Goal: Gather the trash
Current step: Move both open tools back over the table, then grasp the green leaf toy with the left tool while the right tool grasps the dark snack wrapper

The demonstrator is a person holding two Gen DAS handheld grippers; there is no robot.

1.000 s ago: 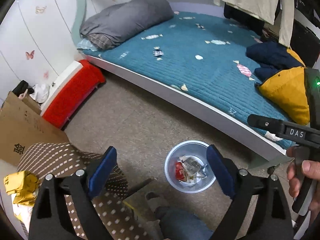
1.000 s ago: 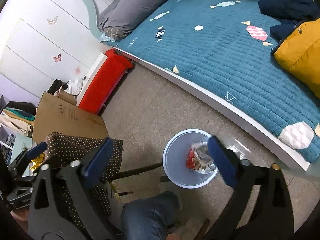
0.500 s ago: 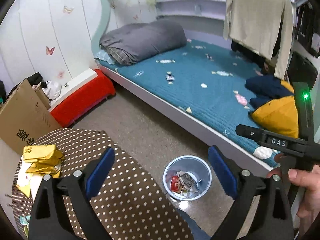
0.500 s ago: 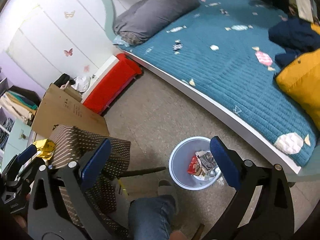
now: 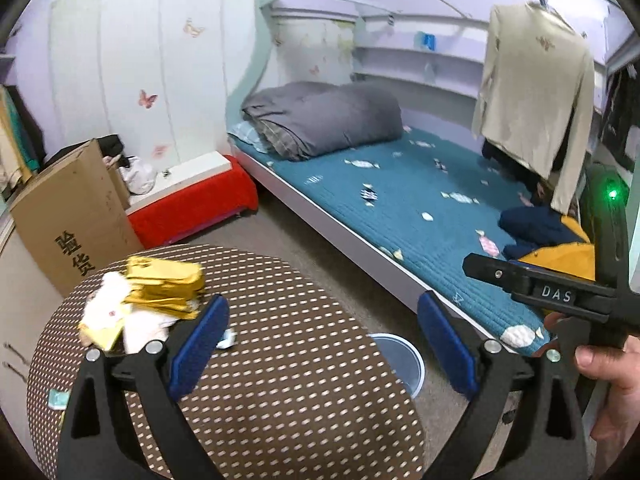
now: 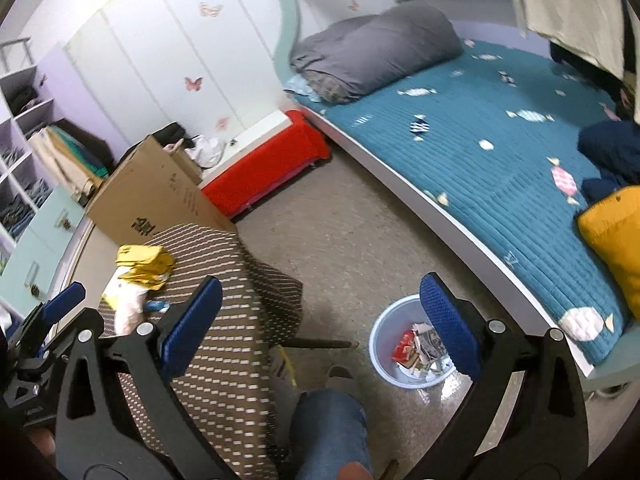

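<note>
Both grippers stand wide and empty: the left gripper [image 5: 324, 340] hangs over the table [image 5: 280, 400], the right gripper [image 6: 320, 320] over the floor between table and bin [image 6: 380, 344]. Gold wrappers [image 5: 164, 288] lie heaped on white paper [image 5: 108, 308] at the table's far left edge, just beyond the left gripper's left finger [image 5: 198, 344]. Down on the floor beside the bed [image 6: 500, 168], the bin holds crumpled trash [image 6: 416, 350].
</note>
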